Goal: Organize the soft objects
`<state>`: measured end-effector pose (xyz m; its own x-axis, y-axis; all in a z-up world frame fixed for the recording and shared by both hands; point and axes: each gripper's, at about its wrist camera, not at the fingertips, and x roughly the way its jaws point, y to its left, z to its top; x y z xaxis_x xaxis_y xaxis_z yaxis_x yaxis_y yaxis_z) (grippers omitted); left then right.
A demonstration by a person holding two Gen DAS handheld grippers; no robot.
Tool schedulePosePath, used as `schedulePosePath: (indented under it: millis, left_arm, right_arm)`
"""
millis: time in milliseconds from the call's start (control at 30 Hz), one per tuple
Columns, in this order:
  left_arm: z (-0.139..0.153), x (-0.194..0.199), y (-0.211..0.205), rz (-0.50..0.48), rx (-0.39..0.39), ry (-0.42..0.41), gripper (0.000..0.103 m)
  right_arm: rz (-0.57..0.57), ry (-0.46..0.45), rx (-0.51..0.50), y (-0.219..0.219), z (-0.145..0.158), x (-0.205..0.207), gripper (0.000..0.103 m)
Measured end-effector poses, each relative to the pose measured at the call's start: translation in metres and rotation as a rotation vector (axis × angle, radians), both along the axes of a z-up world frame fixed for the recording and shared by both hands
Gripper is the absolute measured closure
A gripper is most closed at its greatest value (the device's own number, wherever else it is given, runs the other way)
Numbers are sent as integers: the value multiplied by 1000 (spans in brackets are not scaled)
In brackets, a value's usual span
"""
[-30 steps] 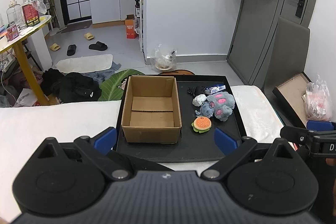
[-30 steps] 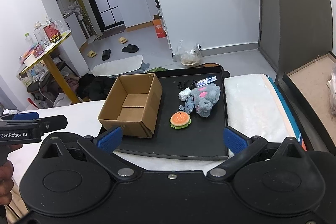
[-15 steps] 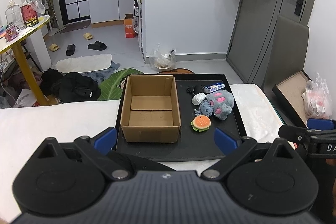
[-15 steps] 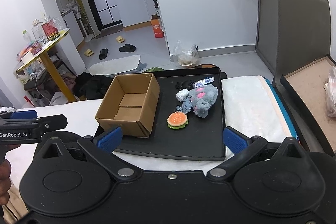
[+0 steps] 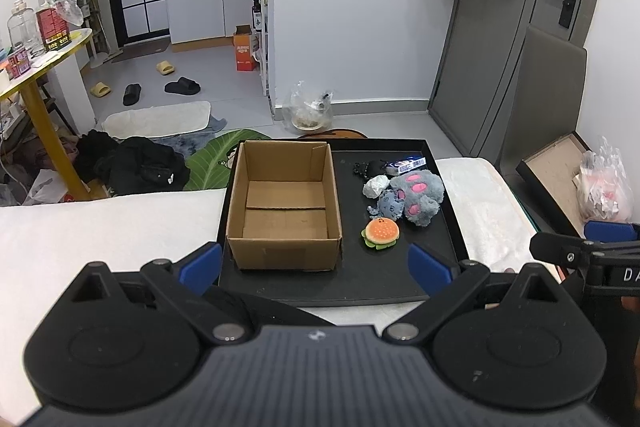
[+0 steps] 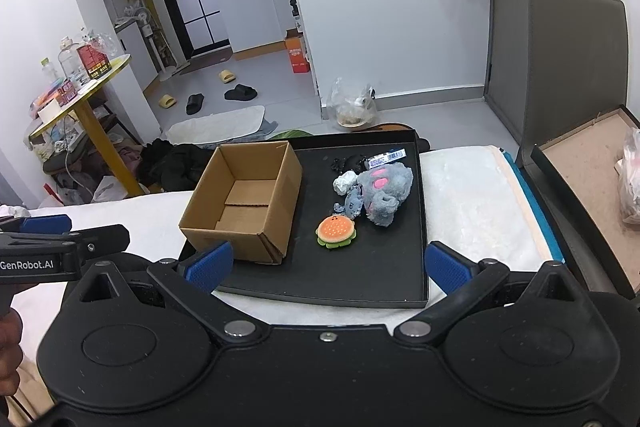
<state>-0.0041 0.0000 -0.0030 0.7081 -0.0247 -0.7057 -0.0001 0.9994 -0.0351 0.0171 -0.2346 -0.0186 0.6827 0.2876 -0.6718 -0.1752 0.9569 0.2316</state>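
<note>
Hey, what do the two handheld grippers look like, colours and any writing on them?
Both are matte black plastic with blue pads on the finger ends. The left gripper has a ribbed body, round side housings and silver pivot screws; its side reads "GenRobot.AI" in white. The right gripper is built alike, and white letters "DA" show on its side.

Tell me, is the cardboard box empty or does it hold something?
Empty. The cardboard box stands open, and only its bare bottom flaps show inside.

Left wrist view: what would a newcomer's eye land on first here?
The open, empty cardboard box on the left of the black tray. Then the cluster to its right: a burger plush nearest the camera, and a grey plush with pink pads behind it. The left gripper frames the scene, open.
</note>
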Motion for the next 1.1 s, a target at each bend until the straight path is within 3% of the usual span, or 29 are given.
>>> schedulePosePath:
  millis: [1100]
  left_arm:
    - [-2, 3, 8, 14, -4, 9, 4]
  right_arm:
    - [0, 8, 11, -2, -7, 1, 0]
